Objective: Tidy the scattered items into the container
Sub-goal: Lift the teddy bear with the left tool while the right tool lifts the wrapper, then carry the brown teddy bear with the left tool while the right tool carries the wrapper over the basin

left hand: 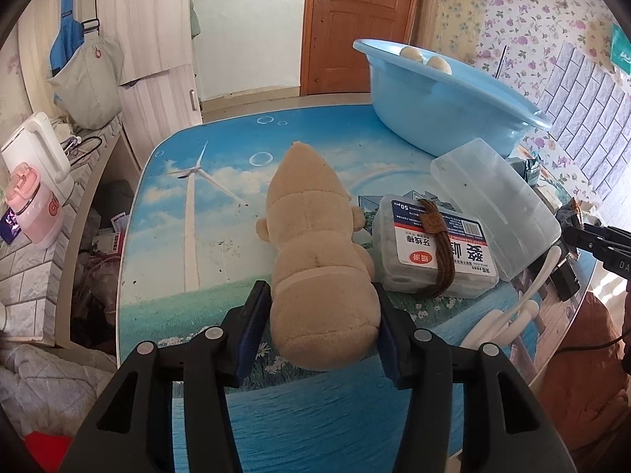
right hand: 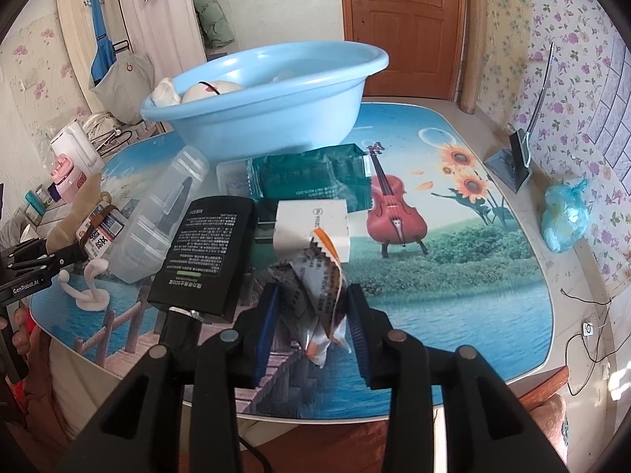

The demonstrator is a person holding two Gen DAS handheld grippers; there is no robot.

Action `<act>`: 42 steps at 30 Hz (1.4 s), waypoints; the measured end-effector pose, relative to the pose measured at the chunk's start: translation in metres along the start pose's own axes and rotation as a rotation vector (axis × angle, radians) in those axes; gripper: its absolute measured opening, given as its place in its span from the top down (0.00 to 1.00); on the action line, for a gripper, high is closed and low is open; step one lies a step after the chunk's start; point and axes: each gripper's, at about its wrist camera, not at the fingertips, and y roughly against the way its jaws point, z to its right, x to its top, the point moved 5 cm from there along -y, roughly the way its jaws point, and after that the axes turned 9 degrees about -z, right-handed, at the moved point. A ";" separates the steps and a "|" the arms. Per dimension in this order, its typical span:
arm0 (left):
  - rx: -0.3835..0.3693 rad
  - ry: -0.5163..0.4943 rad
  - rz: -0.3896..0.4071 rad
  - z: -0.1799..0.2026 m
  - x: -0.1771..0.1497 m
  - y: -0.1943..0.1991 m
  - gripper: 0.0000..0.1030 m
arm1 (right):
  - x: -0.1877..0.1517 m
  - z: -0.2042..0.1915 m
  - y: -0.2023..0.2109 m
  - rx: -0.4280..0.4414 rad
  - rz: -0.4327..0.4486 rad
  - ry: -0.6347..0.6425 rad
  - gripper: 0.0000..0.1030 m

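Between the left gripper's (left hand: 324, 329) pads sits a tan plush toy (left hand: 315, 252), squeezed on both sides. Likewise the right gripper (right hand: 310, 325) clenches a crumpled wrapper (right hand: 315, 287). Farther back on the table (right hand: 453, 295) stands the blue basin (right hand: 268, 110).

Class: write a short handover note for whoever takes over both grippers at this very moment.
Left gripper: fingers closed on the beige plush toy, which lies on the table.
Right gripper: fingers either side of a crumpled snack wrapper; a firm grip cannot be confirmed.
Done: a few pale soft items already sit in the blue basin.
Left: plush, wrapper, floss pick box, clear case, black power bank, white charger, green packet.
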 end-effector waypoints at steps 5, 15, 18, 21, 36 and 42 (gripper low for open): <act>-0.010 0.004 0.010 -0.001 0.000 0.004 0.59 | 0.000 0.000 0.002 -0.006 0.017 0.010 0.74; -0.026 0.035 0.084 -0.005 0.011 0.034 0.59 | 0.009 0.008 0.027 0.008 0.108 -0.029 0.81; -0.028 0.033 0.097 -0.002 0.014 0.040 0.59 | 0.011 0.005 0.032 0.014 0.128 -0.022 0.82; -0.033 0.032 0.104 0.001 0.015 0.045 0.59 | 0.013 0.003 0.037 0.022 0.144 -0.014 0.85; -0.034 0.033 0.081 0.004 0.011 0.041 0.59 | 0.007 0.006 0.028 0.070 0.096 -0.016 0.71; -0.033 0.032 0.082 0.004 0.012 0.042 0.59 | -0.001 0.002 0.032 0.033 0.079 0.039 0.46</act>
